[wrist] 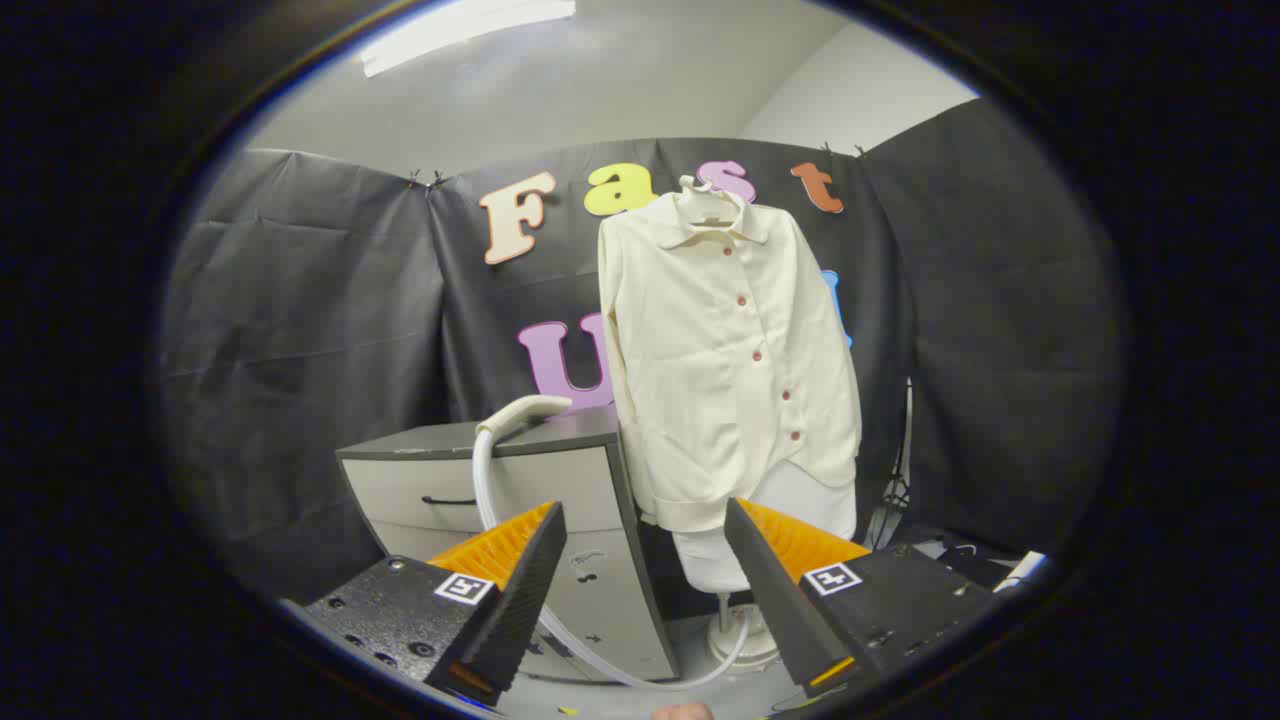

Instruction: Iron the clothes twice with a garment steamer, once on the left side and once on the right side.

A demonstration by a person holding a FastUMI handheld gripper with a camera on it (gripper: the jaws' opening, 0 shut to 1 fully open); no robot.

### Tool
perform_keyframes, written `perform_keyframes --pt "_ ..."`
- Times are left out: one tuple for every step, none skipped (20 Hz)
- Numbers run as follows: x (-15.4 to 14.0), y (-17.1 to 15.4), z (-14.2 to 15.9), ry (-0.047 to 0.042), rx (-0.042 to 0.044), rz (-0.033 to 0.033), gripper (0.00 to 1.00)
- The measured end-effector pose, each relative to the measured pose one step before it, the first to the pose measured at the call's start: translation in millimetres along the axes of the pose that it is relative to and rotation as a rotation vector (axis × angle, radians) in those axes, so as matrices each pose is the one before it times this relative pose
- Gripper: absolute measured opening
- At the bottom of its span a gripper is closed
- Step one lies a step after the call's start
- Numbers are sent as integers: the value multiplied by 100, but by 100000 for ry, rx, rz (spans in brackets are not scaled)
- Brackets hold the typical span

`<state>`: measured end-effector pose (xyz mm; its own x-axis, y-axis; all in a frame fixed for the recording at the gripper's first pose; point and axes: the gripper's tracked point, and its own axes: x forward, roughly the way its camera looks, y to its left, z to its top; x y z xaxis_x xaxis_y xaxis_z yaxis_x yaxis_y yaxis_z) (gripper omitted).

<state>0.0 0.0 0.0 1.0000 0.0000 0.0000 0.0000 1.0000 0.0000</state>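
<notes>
Gripper (640, 545) spread wide, holding nothing; shirt (725, 350) beyond fingers, steamer head (522, 412) on cabinet (520, 480).

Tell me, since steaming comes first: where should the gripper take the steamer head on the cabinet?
Probably at its narrow neck, where the steamer head meets the hose, coming from the front. It lies along the cabinet edge, beyond the open gripper.

- Gripper (645, 520) open, fingers spread wide with nothing between them.
- Beyond the fingers, cream button-up shirt (725, 360) hanging on a mannequin stand (735, 640).
- Left of the shirt, grey drawer cabinet (520, 490), with garment steamer head (525, 412) resting on top.
- White hose (600, 660) trailing down the cabinet front toward the stand's base.
</notes>
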Motion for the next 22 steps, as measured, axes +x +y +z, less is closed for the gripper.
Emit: perform_keyframes --pt "535 268 192 66 805 275 97" --pt "529 211 -2 312 438 -38 97" --pt "449 204 240 118 447 107 97" --pt "549 250 331 31 561 -110 97" --pt "467 268 345 -292 400 -44 97" --pt "578 383 275 -364 427 165 97" --pt "591 385 287 -19 279 155 97" --pt "691 492 -19 582 99 381 97" --pt "612 671 -56 874 28 823 97" --pt "580 607 -121 1157 -386 624 97" --pt "754 674 40 551 -431 1005 97" --pt "918 634 105 -307 -919 1011 97" --pt "918 441 145 -207 -1516 361 97" --pt "865 517 191 -87 -1058 463 97" --pt "995 777 249 188 -344 1152 97" --pt "1053 712 154 358 -890 948 97" --pt "987 513 250 401 -1267 193 97" --pt "980 600 496 -607 -1218 241 97" --pt "989 655 477 -523 -1397 553 97" --pt "1035 692 508 -1005 -1296 731 97" --pt "1166 783 441 -399 -1176 1497 97" --pt "1238 768 138 1091 -1444 833 97"
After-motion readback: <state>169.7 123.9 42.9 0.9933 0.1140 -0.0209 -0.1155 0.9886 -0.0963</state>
